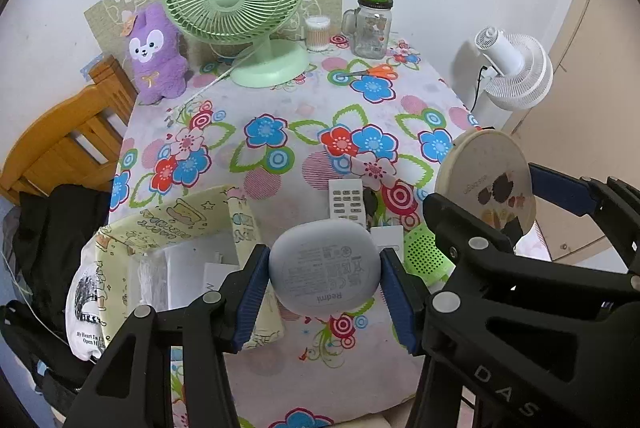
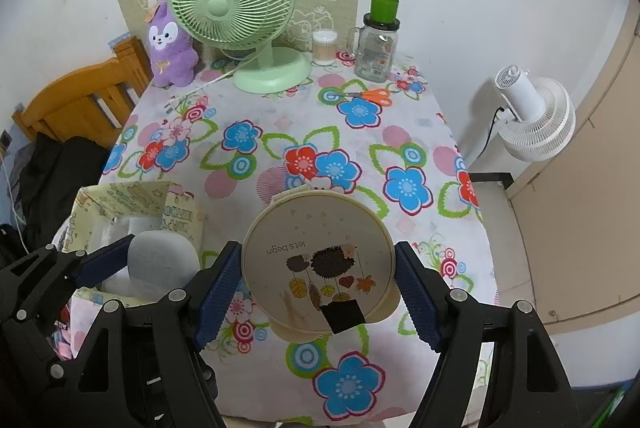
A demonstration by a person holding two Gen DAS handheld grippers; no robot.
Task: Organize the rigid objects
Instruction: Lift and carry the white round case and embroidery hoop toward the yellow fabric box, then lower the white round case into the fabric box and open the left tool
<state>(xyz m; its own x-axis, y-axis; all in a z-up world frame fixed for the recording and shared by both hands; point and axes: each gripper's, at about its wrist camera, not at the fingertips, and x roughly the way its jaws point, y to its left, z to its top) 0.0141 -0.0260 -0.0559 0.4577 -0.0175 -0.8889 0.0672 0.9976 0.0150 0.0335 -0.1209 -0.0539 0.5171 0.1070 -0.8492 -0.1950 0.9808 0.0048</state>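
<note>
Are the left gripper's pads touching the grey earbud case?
Touching. The left wrist view shows both blue pads of the left gripper pressed against the grey earbud case, held off the table.

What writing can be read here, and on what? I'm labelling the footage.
"Redmi": underside of the grey rounded plastic case, upside down in view, clamped in the left gripper; its fine print is too small to read.
"let's begin": round cream tin with a hedgehog picture, inverted, held by the right gripper.
"DAS": black gripper arm.
"My Heart In", "Open": white bag, rest cut off.
Yellow cartoon-print fabric box: lettering unreadable.
</note>
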